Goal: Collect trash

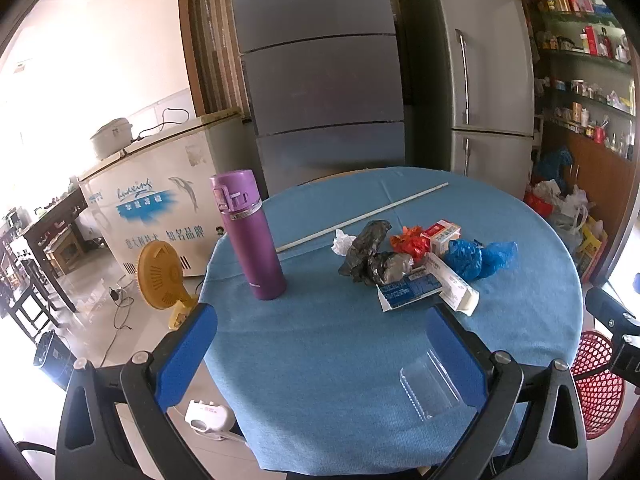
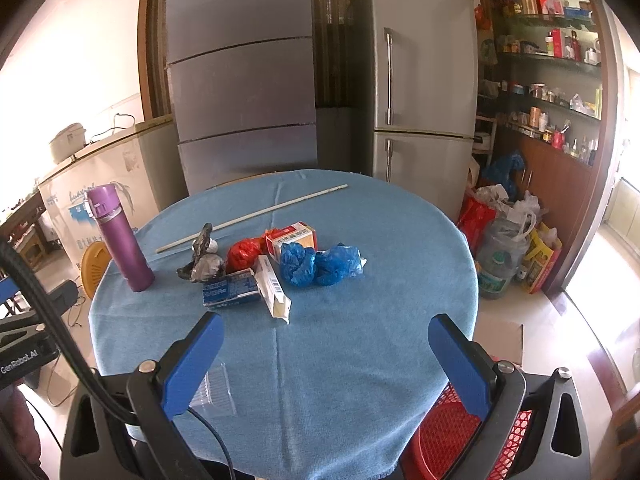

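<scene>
We've collected nothing yet, we judge: crumpled blue plastic bags (image 2: 320,266), red wrapper (image 2: 242,254), grey foil wads (image 1: 376,256) & flat cartons (image 2: 256,284) all sit mid round blue-clothed counter (image 2: 360,360). Left hand-held gripper (image 1: 320,354) & right hand-held gripper (image 2: 326,364) both spread wide, empty. Right view shows red mesh basket (image 2: 444,432) below counter edge; left view shows clear plastic tray (image 1: 430,384) better.

bare blue tablecloth (image 2: 340,360) lies open between the near edge and the trash pile (image 2: 276,268). a purple flask (image 2: 120,240) stands upright left of the pile, a thin white rod (image 2: 252,216) lies behind it, and a clear plastic tray (image 1: 430,384) sits near the front edge.
</scene>
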### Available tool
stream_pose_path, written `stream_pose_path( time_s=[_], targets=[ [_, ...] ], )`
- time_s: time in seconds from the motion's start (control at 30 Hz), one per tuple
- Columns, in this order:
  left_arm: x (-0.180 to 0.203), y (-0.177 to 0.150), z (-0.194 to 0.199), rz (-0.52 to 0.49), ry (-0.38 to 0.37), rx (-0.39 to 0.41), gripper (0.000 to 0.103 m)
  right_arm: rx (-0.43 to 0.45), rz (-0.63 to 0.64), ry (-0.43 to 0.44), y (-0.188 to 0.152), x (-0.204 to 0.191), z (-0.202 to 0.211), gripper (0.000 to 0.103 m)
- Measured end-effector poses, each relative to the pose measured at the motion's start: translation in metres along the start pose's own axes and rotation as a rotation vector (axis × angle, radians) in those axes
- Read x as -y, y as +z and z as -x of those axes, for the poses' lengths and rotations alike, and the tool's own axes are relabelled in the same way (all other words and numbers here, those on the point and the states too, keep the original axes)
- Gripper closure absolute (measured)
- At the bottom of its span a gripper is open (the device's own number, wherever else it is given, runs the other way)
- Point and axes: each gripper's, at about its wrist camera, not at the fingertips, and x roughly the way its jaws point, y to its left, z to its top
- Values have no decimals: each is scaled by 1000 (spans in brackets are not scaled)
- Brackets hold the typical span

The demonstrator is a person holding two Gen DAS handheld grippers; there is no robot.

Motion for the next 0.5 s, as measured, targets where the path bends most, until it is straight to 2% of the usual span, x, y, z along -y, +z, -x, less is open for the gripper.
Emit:
stream_pose_path(
  time_s=[0.4,0.5],
  targets=[
    [2,-3,-15,1,-18,-28,0,-28,-7,-16,-2,6,-15,0],
    [1,-7,-31,20,-67,-93,0,-45,-23,-16,-4,13,-23,0]
  ],
)
